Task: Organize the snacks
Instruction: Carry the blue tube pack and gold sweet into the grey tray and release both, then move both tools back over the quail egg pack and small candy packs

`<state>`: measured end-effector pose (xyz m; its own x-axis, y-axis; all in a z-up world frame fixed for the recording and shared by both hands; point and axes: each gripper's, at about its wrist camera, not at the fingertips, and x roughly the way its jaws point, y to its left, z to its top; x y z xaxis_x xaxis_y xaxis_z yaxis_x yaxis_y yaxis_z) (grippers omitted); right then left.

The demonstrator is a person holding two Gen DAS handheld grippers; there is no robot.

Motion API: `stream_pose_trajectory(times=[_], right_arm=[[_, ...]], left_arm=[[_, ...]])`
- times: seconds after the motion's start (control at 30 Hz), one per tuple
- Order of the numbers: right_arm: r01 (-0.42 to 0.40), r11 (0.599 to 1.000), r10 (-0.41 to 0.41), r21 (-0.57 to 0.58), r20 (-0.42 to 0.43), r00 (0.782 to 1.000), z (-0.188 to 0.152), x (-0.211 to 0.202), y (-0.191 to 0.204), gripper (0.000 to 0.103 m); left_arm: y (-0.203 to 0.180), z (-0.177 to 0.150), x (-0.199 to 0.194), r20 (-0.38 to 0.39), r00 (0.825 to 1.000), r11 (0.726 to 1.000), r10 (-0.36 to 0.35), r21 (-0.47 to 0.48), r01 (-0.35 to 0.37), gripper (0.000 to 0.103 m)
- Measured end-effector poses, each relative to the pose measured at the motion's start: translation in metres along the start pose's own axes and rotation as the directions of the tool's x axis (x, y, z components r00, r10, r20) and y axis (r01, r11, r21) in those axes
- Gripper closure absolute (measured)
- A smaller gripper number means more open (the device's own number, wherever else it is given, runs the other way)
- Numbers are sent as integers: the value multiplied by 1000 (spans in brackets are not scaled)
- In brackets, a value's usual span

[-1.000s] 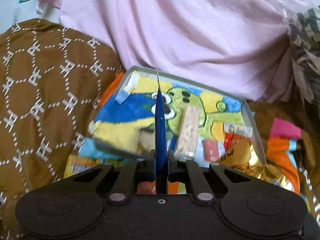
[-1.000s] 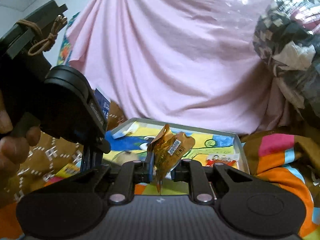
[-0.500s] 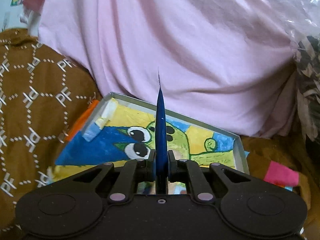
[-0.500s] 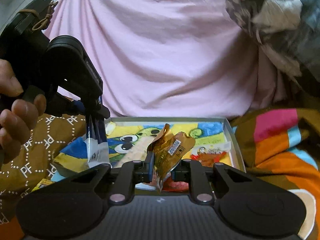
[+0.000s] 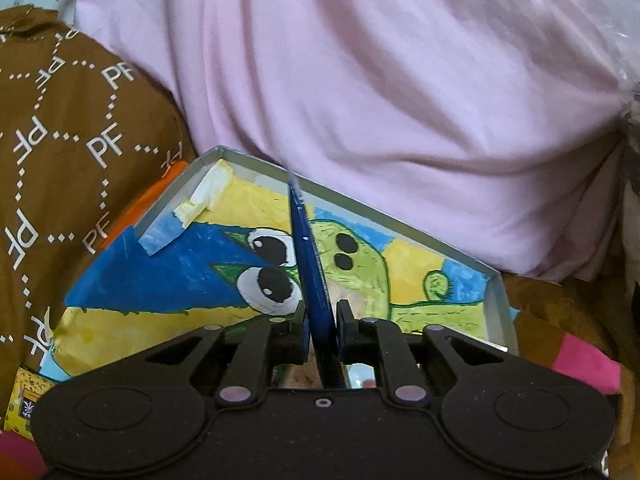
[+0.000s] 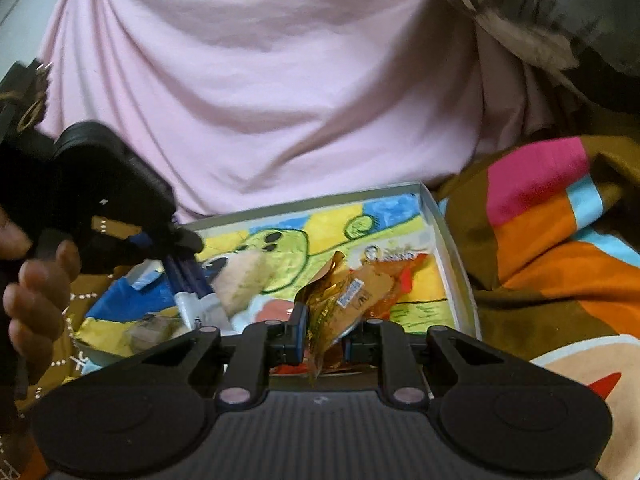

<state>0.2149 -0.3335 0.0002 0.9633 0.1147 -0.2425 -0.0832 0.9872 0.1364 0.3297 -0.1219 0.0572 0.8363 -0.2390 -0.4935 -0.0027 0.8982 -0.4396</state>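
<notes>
Left wrist view: the left tool (image 5: 322,316) carries a flat blue packet (image 5: 308,264) edge-on between its fingers, poised over a shallow tray (image 5: 404,232) lined with a painted cartoon sheet of blue, yellow and green. The jaws are just beginning to part, with the packet between them, and a sliver of daylight shows on the right side of it.

In the right wrist view, the right tool (image 6: 324,338) has a crumpled gold foil wrapper (image 6: 340,304) between its fingers, and its jaws too are opening; the left pad sits against the foil while the right one stands a little clear. Beyond it, inside the tray near its right wall, lie a red-and-white snack packet (image 6: 394,262) and a pale oblong snack (image 6: 240,280) near the middle. The person's hand (image 6: 36,300) grips the left tool at the frame's left edge, its blue packet hanging down into the tray's left part. The tray rests on a patterned bedcover (image 6: 560,248), with a pink cloth (image 6: 260,80) bunched behind.

The step in hand appears to be the drop: both snacks brought over the tray and being let go. The next move likely calls for widening each pair of jaws fully so the packets fall flat inside the rim, then lifting clear without dragging the foil back out.
</notes>
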Motion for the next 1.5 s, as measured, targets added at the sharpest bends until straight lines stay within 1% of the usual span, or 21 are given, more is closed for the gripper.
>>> stream_pose_trajectory(times=[0.07,0.23,0.27,0.3,0.33,0.37,0.4,0.43,0.47,0.5,0.6,0.7,0.8,0.97,1.27,1.5], right_arm=[[21,1000,-21,3,-6,1000,0,2,-3,78],[65,998,-65,-17,0,998,-1,2,-3,66],[76,997,-76,-27,4,997,0,2,-3,60],[88,995,-88,-40,9,996,0,2,-2,53],[99,994,-98,-50,12,995,0,2,-1,49],[112,992,-111,-61,15,994,0,1,0,41],[128,989,-127,-75,19,992,0,1,2,36],[142,986,-140,-88,22,990,0,1,2,34],[153,983,-151,-98,25,988,0,1,3,29],[166,980,-164,-106,30,986,1,2,4,25],[180,976,-175,-124,44,984,1,0,6,17],[186,972,-179,-144,56,982,1,0,10,11],[191,970,-183,-148,68,981,1,-2,13,5],[196,971,-184,-135,96,978,3,-10,15,1],[183,972,-162,-144,148,976,8,-29,28,0],[189,970,-160,-154,181,970,10,-50,39,0]], left_arm=[[3,-2,3,1,1000,1000,12,3,-12,86],[10,-6,9,0,999,999,44,-7,-44,80],[11,-7,9,3,999,999,52,-9,-52,73],[12,-9,9,5,998,998,61,-7,-61,64],[13,-10,10,7,998,998,68,-5,-68,60],[13,-11,10,9,997,997,77,-3,-77,52],[13,-12,9,13,996,996,85,1,-85,43],[14,-12,9,19,996,996,93,4,-93,38],[15,-13,8,29,995,995,100,6,-100,29],[15,-14,6,41,993,994,107,9,-108,22],[15,-14,3,65,991,992,120,22,-122,11],[15,-16,1,75,989,991,124,31,-126,4],[17,-18,-3,87,987,990,133,28,-136,1],[23,-21,-11,88,986,989,142,17,-144,1],[33,-21,-39,111,980,985,167,24,-171,1],[41,-26,-66,114,978,982,176,50,-183,1]])
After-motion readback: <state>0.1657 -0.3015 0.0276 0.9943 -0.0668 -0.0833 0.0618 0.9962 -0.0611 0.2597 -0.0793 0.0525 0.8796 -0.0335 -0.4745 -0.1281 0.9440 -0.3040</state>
